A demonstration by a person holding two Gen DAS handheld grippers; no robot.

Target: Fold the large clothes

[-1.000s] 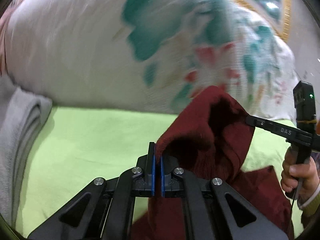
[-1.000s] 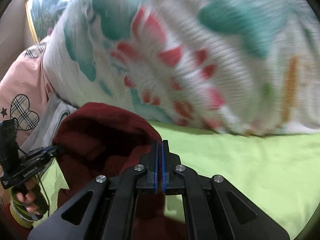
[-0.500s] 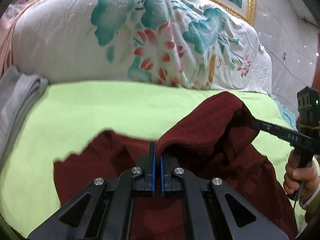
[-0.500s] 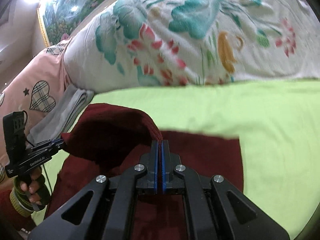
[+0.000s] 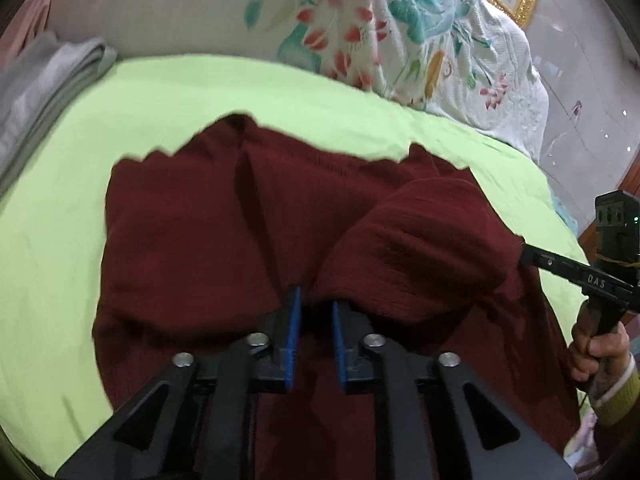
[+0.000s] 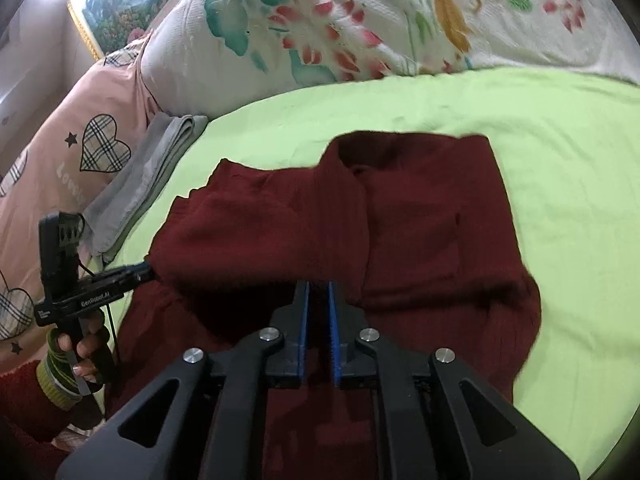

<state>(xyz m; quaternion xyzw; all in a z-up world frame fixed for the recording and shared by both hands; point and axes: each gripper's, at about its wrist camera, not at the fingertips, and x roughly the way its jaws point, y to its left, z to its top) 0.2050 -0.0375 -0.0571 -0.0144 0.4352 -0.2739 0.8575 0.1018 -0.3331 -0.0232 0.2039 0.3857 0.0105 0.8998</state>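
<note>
Left wrist view: the left gripper [image 5: 314, 308] and right gripper [image 6: 318, 300], jaws parting off the sweater's [image 5: 240, 232] folded edge, sit level at the bed's [image 5: 160, 92] near side, the sweater stretching toward the pillows.

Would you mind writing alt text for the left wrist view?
The left gripper, jaws opening, releases a fold of a dark red sweater spread on a lime green sheet. The right gripper meets the fold's far end; a floral quilt lies behind.

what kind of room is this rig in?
Most likely a bedroom: the maroon sweater lies on a lime-green bedsheet, with a floral quilt and a pink heart-print pillow piled behind it.
</note>
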